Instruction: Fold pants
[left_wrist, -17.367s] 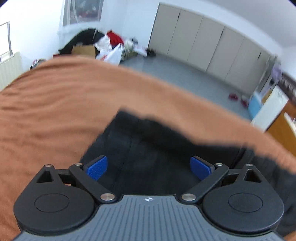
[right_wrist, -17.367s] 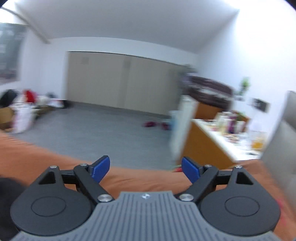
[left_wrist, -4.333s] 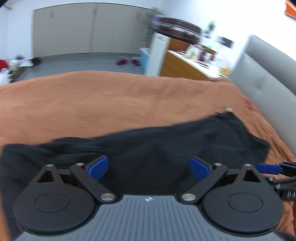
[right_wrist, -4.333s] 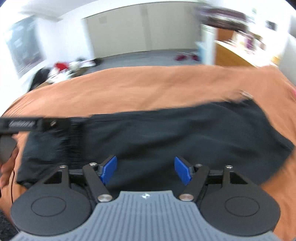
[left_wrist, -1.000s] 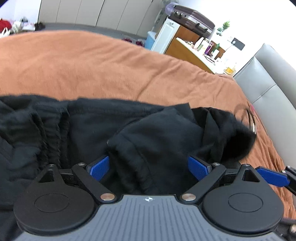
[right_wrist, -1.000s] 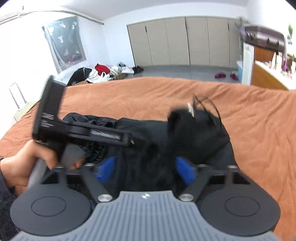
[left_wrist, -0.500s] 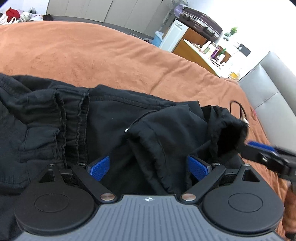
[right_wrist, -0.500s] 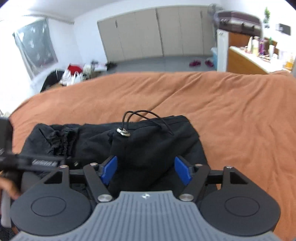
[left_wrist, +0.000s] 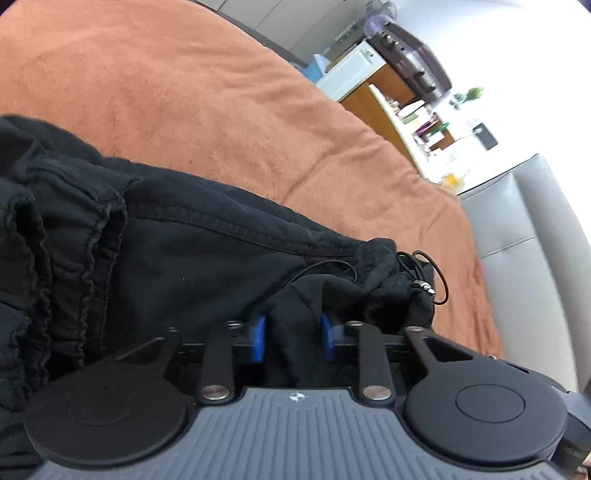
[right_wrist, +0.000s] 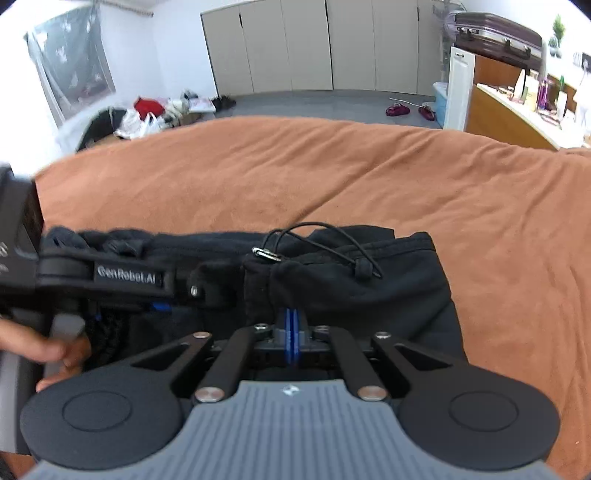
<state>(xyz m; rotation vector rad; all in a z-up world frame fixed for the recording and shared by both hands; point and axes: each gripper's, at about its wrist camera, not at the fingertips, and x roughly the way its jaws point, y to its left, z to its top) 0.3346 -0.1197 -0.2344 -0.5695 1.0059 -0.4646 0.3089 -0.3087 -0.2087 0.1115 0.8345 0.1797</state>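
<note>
Black pants (left_wrist: 184, 251) lie folded over on an orange blanket (left_wrist: 184, 103). The elastic waistband bunches at the left and a cuff with a black drawcord (left_wrist: 428, 273) sits on top at the right. My left gripper (left_wrist: 293, 338) is shut on a fold of the black fabric, which fills the gap between its blue pads. In the right wrist view the pants (right_wrist: 369, 291) lie in front of my right gripper (right_wrist: 291, 334); its blue pads are pressed together at the pants' near edge. The left gripper's body (right_wrist: 110, 280) crosses that view at the left.
The orange blanket (right_wrist: 369, 177) covers the whole bed. A grey headboard (left_wrist: 524, 236) stands at the right. Beyond the bed are grey floor, beige wardrobes (right_wrist: 314, 48), a pile of bags (right_wrist: 147, 110) and a wooden counter (right_wrist: 509, 110).
Both grippers have closed from open. The left one has moved down and closed on a fold of the pants. The right one has closed at the pants' near edge.
</note>
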